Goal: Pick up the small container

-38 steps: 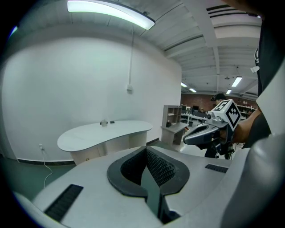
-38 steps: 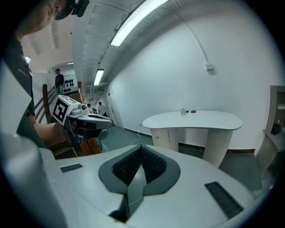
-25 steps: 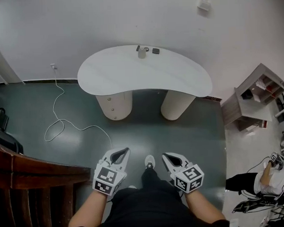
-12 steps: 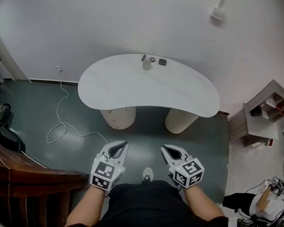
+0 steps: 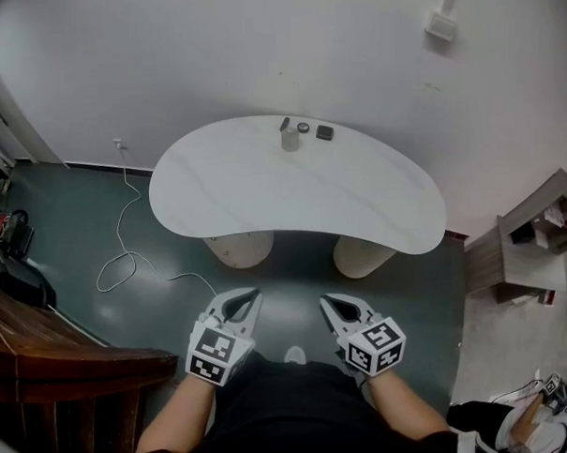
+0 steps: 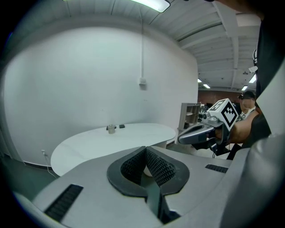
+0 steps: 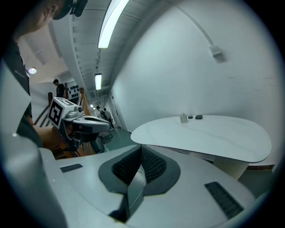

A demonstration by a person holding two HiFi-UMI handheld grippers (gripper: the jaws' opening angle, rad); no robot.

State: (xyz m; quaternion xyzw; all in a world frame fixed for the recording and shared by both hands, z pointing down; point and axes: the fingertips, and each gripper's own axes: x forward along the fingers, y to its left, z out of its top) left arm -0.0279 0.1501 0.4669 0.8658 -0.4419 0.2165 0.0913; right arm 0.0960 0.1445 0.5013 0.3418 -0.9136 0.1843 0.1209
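Left gripper (image 5: 244, 300) and right gripper (image 5: 330, 305) closed (empty); small container (image 5: 289, 138) stands upright.

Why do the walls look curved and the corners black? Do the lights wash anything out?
Head view: the wide lens bows the wall; light is even, the small container tiny. Left gripper view: black rounded corners, a ceiling lamp glaring at the top. Right gripper view: dark rim, the strip light blown out white, the shut right tongs looming large.

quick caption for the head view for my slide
Left claw and right claw, both shut and empty, held short of a white curved table; the small container stands at its far edge.
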